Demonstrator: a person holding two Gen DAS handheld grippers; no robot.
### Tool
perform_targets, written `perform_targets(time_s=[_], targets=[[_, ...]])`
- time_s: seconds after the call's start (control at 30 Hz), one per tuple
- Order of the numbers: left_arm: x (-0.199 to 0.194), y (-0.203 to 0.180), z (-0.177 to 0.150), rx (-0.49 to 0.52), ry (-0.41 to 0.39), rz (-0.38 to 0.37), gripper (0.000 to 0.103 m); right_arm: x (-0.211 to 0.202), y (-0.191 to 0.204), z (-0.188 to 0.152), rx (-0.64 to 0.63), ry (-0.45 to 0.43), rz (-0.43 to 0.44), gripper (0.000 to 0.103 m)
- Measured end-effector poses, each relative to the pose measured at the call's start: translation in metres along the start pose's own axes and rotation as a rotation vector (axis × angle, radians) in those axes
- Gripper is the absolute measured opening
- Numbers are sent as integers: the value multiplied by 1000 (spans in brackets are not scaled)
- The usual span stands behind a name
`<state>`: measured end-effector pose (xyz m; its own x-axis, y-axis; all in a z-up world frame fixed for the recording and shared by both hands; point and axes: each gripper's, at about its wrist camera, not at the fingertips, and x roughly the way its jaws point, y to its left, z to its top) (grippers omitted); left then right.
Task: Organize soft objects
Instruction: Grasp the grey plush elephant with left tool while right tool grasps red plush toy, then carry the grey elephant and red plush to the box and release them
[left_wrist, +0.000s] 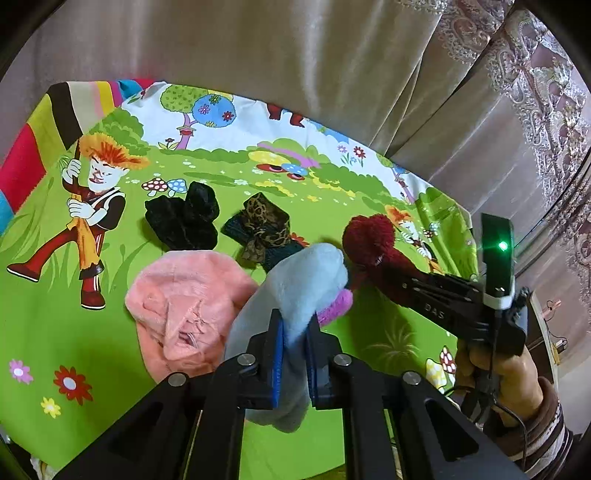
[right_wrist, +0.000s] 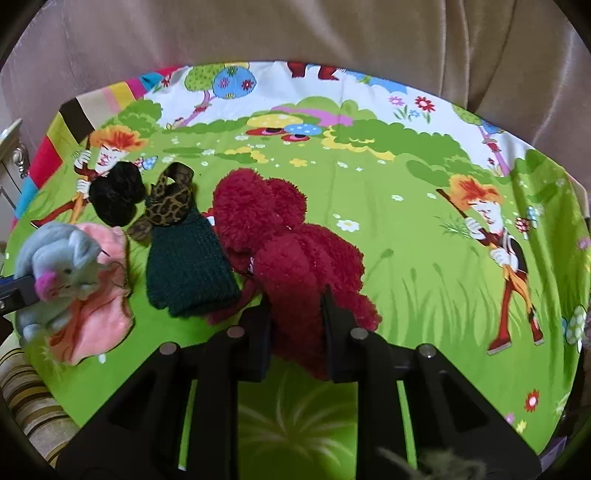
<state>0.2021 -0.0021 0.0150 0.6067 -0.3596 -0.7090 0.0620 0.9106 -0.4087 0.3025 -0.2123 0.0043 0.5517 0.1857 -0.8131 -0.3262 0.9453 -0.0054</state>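
Left wrist view: my left tongs are clamped on the grey plush mouse, lifted above the cartoon-print cloth. My right tongs pinch the red fuzzy toy, lying beside the green knit piece.

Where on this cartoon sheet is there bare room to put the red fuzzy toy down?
The widest bare patch of the cartoon sheet lies right of the red fuzzy toy, up to the printed boy near the edge. The grass strip behind the toys is also free. The left is crowded: green knit pouch, black fuzzy piece, pink plush.
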Motion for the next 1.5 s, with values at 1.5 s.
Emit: perform_targets(time_s=[1.5], targets=[[-65,-194,-103,202,26,-218,11,-250,-101,-191,319,-148,-200,25]])
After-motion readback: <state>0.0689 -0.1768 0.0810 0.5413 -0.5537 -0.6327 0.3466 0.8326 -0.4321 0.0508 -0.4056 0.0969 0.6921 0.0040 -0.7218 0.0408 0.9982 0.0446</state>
